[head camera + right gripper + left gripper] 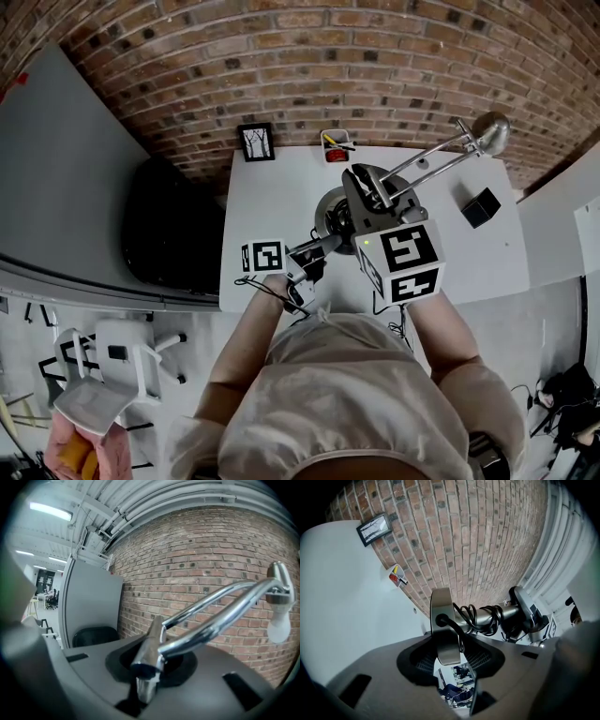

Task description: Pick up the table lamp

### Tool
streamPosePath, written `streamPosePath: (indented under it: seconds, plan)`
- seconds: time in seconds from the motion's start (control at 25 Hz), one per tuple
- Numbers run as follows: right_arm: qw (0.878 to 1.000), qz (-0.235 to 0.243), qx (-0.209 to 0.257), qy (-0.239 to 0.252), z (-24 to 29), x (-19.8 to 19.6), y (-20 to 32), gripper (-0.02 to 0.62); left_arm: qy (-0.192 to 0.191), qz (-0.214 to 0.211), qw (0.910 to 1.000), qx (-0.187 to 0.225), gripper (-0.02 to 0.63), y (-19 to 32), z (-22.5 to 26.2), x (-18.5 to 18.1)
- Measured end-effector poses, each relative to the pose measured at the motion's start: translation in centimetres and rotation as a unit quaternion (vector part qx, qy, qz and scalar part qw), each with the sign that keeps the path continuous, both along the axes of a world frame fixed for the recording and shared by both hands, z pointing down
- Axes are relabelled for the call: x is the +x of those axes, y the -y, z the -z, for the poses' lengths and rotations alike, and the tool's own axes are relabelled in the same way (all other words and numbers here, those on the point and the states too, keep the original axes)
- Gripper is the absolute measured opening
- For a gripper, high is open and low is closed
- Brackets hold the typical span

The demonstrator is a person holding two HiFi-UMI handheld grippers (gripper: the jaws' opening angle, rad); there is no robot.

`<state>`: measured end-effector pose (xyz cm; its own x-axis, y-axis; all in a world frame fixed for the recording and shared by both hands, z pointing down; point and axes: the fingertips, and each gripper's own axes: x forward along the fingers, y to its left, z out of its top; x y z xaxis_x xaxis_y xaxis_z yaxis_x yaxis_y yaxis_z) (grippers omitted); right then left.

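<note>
I have the table lamp [427,161] in both grippers, over the middle of the white table [272,202]. My left gripper [449,654] is clamped on the rim of the lamp's round metal base [441,620]. The disc sits edge-on between the ribbed pads [480,657], with the jaws about halfway apart to fit it. A black cord [476,618] is looped around the stem just past the base.

My right gripper [149,670] is nearly closed on the metal joint [150,651] where the two chrome rods [220,616] start. The rods slope up and away toward the table's far right corner, and the lamp head [280,599] hangs at their end in front of the brick wall [197,555].

From my head camera the base is over the table's centre and the head is out near the far right corner. I cannot tell whether the base is touching the tabletop or just clear of it.

A small picture frame [256,142] stands at the table's far left corner against the wall. A small cup of pens [335,146] sits in the middle of the far edge. A black cube [480,207] lies on the table's right side. A black chair [169,234] stands just off the table's left edge.
</note>
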<state>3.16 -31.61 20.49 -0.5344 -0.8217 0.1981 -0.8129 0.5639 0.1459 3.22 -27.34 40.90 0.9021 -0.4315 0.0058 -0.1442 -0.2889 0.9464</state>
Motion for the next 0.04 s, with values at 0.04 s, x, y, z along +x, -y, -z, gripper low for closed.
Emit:
streamPosePath:
  seconds: [0.04]
  plan:
    - [1.000, -0.001, 0.000, 0.000, 0.03, 0.03, -0.05, 0.044, -0.001, 0.000, 1.0000, 0.000, 0.172, -0.06, 0.02, 0.02]
